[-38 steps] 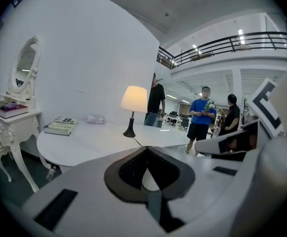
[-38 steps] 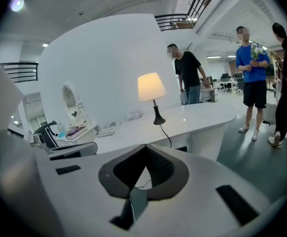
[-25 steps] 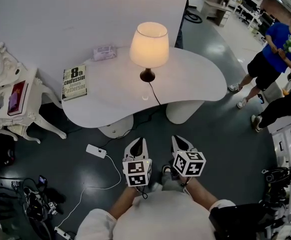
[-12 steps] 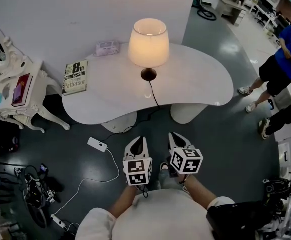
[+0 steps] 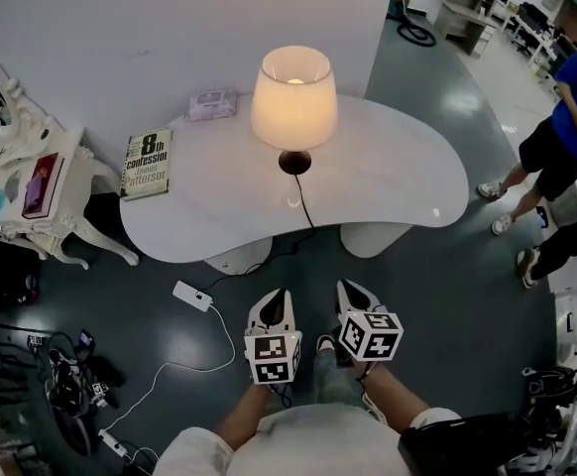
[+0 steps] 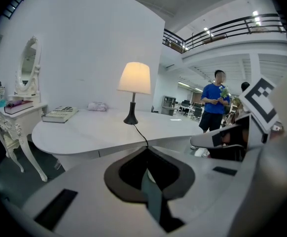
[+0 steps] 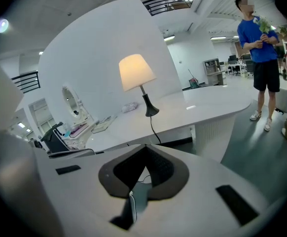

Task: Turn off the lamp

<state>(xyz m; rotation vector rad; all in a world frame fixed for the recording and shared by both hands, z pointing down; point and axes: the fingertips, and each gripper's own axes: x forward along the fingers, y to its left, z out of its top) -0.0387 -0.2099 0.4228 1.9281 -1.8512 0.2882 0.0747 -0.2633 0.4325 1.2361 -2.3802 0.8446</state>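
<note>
The lamp [image 5: 293,97] stands lit on the white curved table [image 5: 398,172], with a cream shade and a dark base [image 5: 294,162]. Its black cord [image 5: 304,206] runs over the table's front edge to the floor. Both grippers hang side by side over the dark floor, short of the table and apart from the lamp. My left gripper [image 5: 274,300] is shut with nothing in it, and my right gripper [image 5: 353,291] is also shut and empty. The left gripper view has the lamp [image 6: 134,78] ahead beyond its shut gripper [image 6: 146,149]. The right gripper view shows the lamp [image 7: 136,71] past its shut gripper [image 7: 144,146].
A book [image 5: 148,165] and a small tissue pack [image 5: 212,105] lie on the table's left part. A white dressing table [image 5: 31,181] stands at the left. A white power adapter [image 5: 192,297] and cables [image 5: 70,395] lie on the floor. A person in blue [image 5: 576,117] stands at the right.
Both grippers have sunk a little lower in the head view, still side by side and shut. The lamp is still lit.
</note>
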